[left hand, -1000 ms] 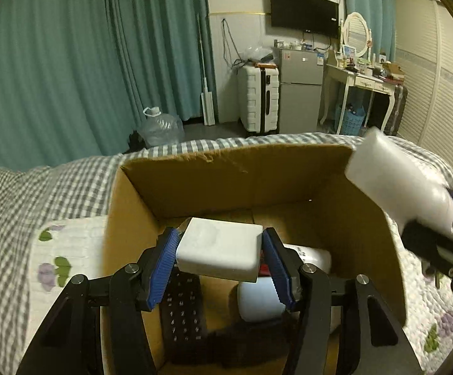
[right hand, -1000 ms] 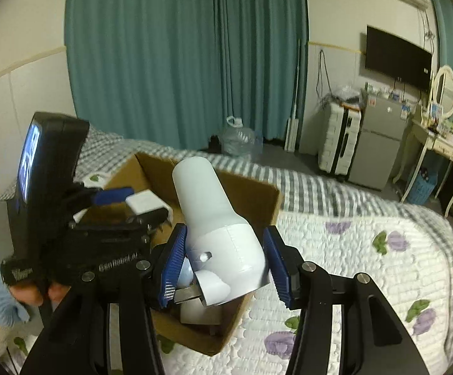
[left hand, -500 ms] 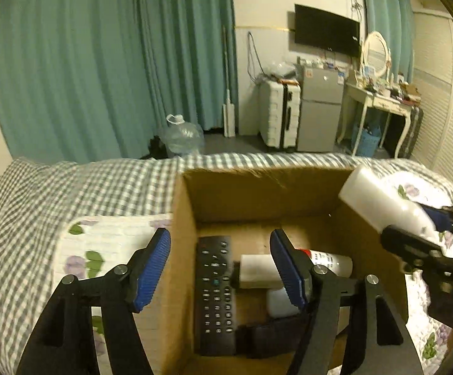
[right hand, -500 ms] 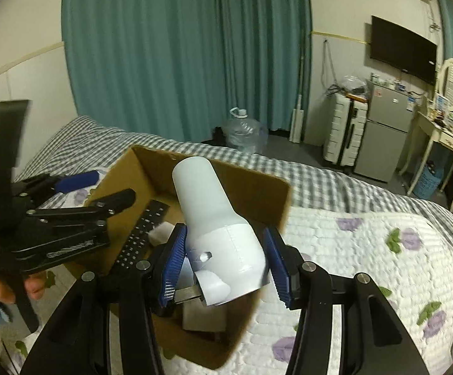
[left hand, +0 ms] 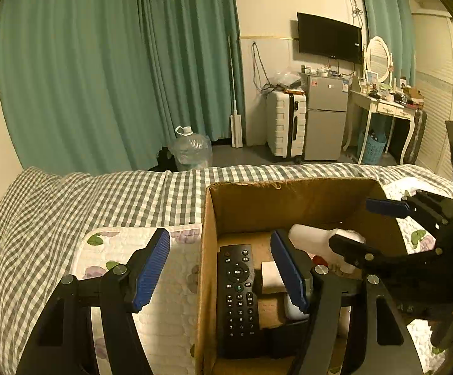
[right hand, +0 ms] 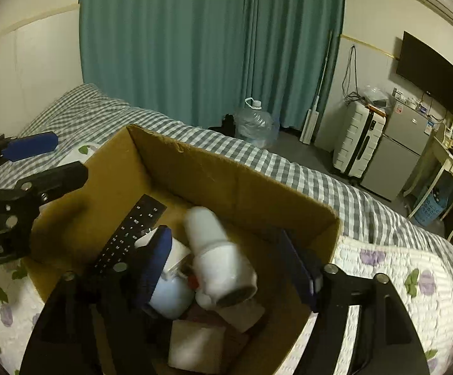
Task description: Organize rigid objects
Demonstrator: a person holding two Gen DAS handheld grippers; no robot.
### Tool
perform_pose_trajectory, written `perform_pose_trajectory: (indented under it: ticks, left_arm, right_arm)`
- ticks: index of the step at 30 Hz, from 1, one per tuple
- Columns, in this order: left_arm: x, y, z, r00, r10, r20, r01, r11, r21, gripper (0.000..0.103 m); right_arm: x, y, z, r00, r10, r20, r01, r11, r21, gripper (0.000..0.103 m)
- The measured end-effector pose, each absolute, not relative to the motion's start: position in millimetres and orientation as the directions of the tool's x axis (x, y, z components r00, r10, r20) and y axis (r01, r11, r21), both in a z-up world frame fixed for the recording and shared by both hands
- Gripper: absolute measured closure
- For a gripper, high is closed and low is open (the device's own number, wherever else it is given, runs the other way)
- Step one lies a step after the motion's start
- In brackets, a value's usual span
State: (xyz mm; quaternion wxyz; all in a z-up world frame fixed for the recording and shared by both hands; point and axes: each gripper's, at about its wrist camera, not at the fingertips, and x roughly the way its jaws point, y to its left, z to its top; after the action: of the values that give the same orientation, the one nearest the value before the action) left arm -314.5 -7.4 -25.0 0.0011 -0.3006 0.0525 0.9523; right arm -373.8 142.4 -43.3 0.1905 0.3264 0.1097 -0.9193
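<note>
An open cardboard box [left hand: 289, 184] [right hand: 226, 168] stands on the bed. Inside lie a black remote [left hand: 237, 293] [right hand: 132, 231], a white block [left hand: 270, 273] and other white containers. A white bottle [right hand: 217, 256] [left hand: 314, 234], blurred, lies tilted on that pile. My right gripper [right hand: 224, 265] [left hand: 367, 225] hangs over the box with its jaws opening. The bottle sits between its fingers, which no longer press on it. My left gripper [left hand: 220, 268] [right hand: 32, 162] is open and holds nothing. It straddles the box's left wall.
The bed carries a grey checked sheet [left hand: 101, 193] and a white floral quilt [right hand: 414, 281] around the box. Beyond the bed stand a water jug [left hand: 192, 150], a white suitcase [left hand: 285, 125], a small fridge [left hand: 326, 115] and a dressing table [left hand: 382, 103].
The left gripper let go of the white block, which now lies in the box, and drew back to the left. The right gripper came down over the box and released the white bottle.
</note>
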Motion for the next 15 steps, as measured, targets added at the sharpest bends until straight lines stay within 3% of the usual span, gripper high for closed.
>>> perform_pose_trajectory:
  ticks: [5, 7, 15]
  left_arm:
    - [-296.9, -10.0, -1.3, -0.836, -0.04, -0.547, -0.008, -0.996, 0.086, 0.033]
    - [-284.6, -11.7, 13.6, -0.85, -0.036, -0.525, -0.006, -0.997, 0.079, 0.033]
    - [-205.8, -18.7, 100.4, -0.929, -0.044, -0.368, 0.006, -0.995, 0.103, 0.03]
  right_arm:
    - [-350.5, 149.2, -14.8, -0.751, -0.24, -0.615, 0.37, -0.924, -0.092, 0.031]
    - [-333.7, 151.2, 3.2, -0.771, -0.225, -0.596, 0.351, -0.931, -0.102, 0.026]
    - [-248.4, 162.6, 77.5, -0.841, -0.194, -0.505, 0.287, -0.951, -0.112, 0.015]
